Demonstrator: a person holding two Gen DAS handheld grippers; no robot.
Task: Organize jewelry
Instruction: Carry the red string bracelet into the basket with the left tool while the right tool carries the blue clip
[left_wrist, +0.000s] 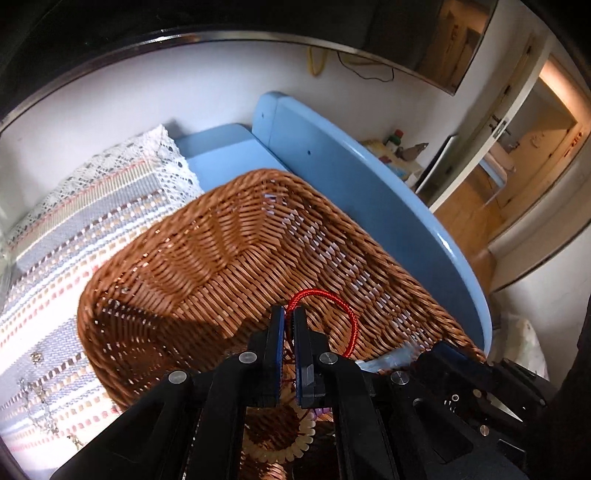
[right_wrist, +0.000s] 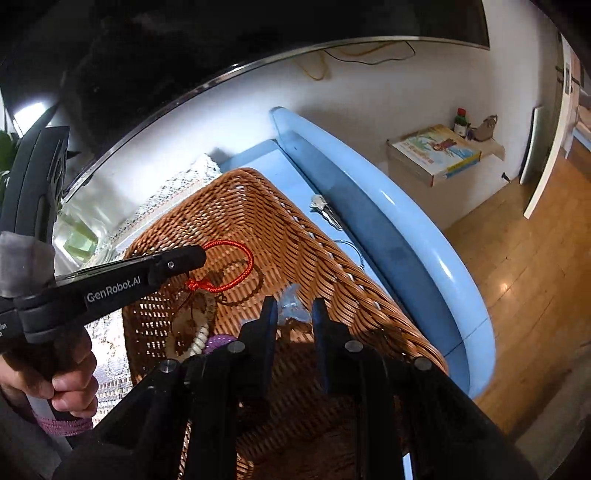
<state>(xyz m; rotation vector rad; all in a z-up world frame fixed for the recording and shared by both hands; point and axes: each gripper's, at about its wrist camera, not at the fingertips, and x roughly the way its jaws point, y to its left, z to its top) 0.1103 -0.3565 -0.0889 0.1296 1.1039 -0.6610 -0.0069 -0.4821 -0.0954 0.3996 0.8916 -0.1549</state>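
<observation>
A red cord loop (left_wrist: 334, 314) hangs over the wicker basket (left_wrist: 207, 258), pinched at its upper end by your left gripper (left_wrist: 289, 317), whose blue-lined jaws stand nearly together on the cord. From the right wrist view the same loop (right_wrist: 236, 266) dangles from the left gripper's tip (right_wrist: 192, 258), its knot low, with a brown pendant (right_wrist: 197, 306) trailing beneath it into the basket (right_wrist: 332, 266). A cream beaded bracelet (left_wrist: 295, 443) lies on the basket floor below your left gripper, and a purple piece (right_wrist: 218, 341) sits just beside those beads.

Your left hand (right_wrist: 62, 373) grips the tool's handle from below, fingers curled, the tool reaching in level from the left across the basket's near side. Your right gripper (right_wrist: 294, 310) points forward and down over the basket's middle, jaws narrowly parted and holding nothing; a crumpled clear wrapper (right_wrist: 291, 306) lies just past its tips.

The basket rests on a striped woven cloth with lace edging (left_wrist: 92, 221) spread over a light blue table (left_wrist: 369, 206). A thin chain (left_wrist: 40, 402) lies on the cloth left of the basket. A metal clip (right_wrist: 323, 210) rests on the table beyond the basket's far right wall.
</observation>
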